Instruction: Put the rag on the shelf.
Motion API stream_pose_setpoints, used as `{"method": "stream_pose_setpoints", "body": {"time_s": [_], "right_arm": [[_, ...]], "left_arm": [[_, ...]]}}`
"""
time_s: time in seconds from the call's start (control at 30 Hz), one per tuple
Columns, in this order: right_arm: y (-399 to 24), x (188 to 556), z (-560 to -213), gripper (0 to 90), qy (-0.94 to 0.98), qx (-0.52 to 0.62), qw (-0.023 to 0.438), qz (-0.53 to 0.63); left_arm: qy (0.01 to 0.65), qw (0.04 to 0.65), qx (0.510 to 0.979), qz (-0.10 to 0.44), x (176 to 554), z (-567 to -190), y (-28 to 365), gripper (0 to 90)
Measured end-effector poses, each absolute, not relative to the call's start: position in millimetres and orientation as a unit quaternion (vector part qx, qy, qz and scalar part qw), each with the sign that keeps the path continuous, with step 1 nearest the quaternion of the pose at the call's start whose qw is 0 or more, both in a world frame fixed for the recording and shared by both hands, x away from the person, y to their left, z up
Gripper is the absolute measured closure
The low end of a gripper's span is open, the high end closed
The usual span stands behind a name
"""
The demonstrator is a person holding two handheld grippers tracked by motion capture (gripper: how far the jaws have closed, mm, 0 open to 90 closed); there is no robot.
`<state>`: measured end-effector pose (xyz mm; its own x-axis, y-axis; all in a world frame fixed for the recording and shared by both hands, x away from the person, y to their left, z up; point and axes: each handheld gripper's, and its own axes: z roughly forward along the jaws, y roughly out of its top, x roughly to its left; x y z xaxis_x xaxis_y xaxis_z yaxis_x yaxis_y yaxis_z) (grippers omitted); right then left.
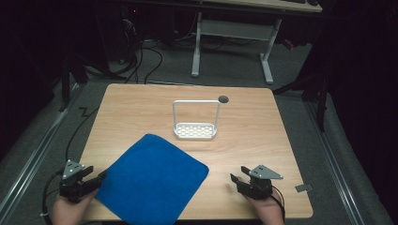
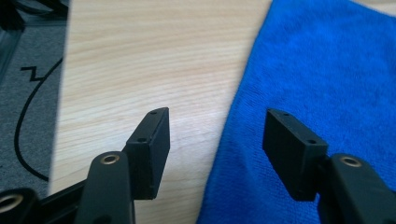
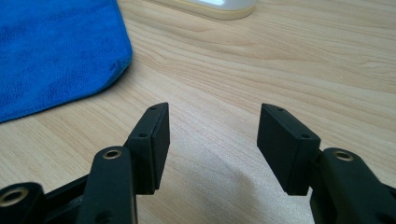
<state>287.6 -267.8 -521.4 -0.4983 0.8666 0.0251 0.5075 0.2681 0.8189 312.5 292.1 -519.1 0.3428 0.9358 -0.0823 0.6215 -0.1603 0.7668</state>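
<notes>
The left tool [image 1: 97, 179] is open at the blue cloth's [image 1: 152, 180] left edge — one jaw over the cloth, one over bare counter [image 1: 263, 136]. The right tool [image 1: 236, 180] gapes empty, right of the cloth — a white rack [image 1: 195, 131] stands beyond.

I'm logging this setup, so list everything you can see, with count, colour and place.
cloth: one, blue, near left of table, flat
rack: one, white, table middle, tall loop handle
table: one, light wood
desk: one, white legs, behind the table
cables: several, black, on grey floor at far left
left gripper: one, black, open, at the cloth's left edge
right gripper: one, black, open, over bare table at near right
hands: two, bottom edge
</notes>
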Motion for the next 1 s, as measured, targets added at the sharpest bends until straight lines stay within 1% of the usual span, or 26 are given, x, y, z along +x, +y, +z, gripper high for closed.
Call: {"method": "stream_pose_setpoints", "body": {"time_s": [0.37, 0.6, 0.77, 0.87, 1.0], "right_arm": [[-275.7, 284.4, -522.3, 44.5, 0.757, 0.459, 0.216, 0.412], [-273.6, 286.0, -523.8, 44.9, 0.759, 0.458, 0.207, 0.413], [-267.4, 285.6, -524.8, 46.8, 0.766, 0.449, 0.2, 0.414], [-263.0, 285.7, -525.6, 48.2, 0.773, 0.439, 0.197, 0.414], [-258.8, 285.7, -525.7, 49.9, 0.775, 0.433, 0.193, 0.417]], "left_arm": [[0.527, 0.381, 0.732, 0.203, 315.4, -519.9, 286.5, 42.5], [0.521, 0.381, 0.738, 0.196, 315.3, -521.4, 284.2, 42.8], [0.514, 0.382, 0.745, 0.188, 315.4, -522.8, 279.7, 44.0], [0.503, 0.37, 0.757, 0.194, 315.5, -522.6, 274.2, 45.4], [0.495, 0.37, 0.761, 0.197, 315.6, -522.8, 270.3, 47.3]]}}
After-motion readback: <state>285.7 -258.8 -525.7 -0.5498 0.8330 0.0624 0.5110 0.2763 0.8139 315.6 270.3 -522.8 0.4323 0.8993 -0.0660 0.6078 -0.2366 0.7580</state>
